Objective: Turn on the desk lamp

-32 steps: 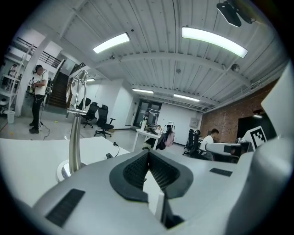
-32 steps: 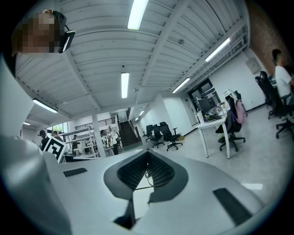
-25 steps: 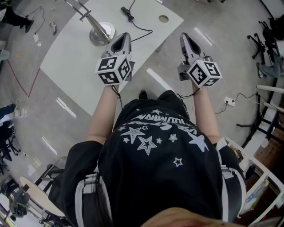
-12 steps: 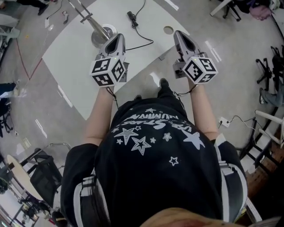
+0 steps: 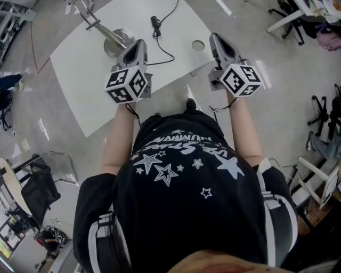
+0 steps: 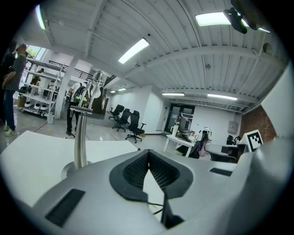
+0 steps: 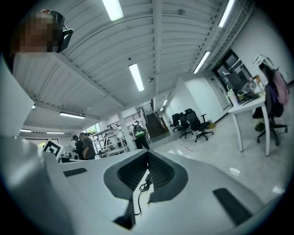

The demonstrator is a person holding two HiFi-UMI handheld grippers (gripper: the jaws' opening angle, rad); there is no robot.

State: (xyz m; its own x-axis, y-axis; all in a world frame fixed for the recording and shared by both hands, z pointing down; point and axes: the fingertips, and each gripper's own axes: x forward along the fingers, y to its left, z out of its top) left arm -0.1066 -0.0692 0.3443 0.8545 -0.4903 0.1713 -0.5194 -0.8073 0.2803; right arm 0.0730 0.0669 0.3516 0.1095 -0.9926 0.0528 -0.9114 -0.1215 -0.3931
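The desk lamp's round metal base point(image 5: 118, 40) stands on the white table point(image 5: 80, 64), and its pole slants up to the left. In the left gripper view the pole point(image 6: 81, 137) rises at the left. A black cord with an inline switch point(image 5: 155, 22) lies on the table beyond the base. My left gripper point(image 5: 137, 46) hovers shut and empty just right of the base, over the table's near part. My right gripper point(image 5: 216, 38) hangs shut and empty past the table's near right edge. Below its jaws, the right gripper view shows the black cord point(image 7: 139, 195).
A round cable hole point(image 5: 198, 45) sits in the table near the right gripper. Office chairs point(image 5: 325, 112) and a white desk point(image 5: 298, 13) stand at the right, and a black chair point(image 5: 40, 184) at the left. People point(image 7: 82, 146) stand by shelves far off.
The head view has swung, so the table looks turned and shifted. Both grippers stay shut in front of the person and have drifted slightly left and up.
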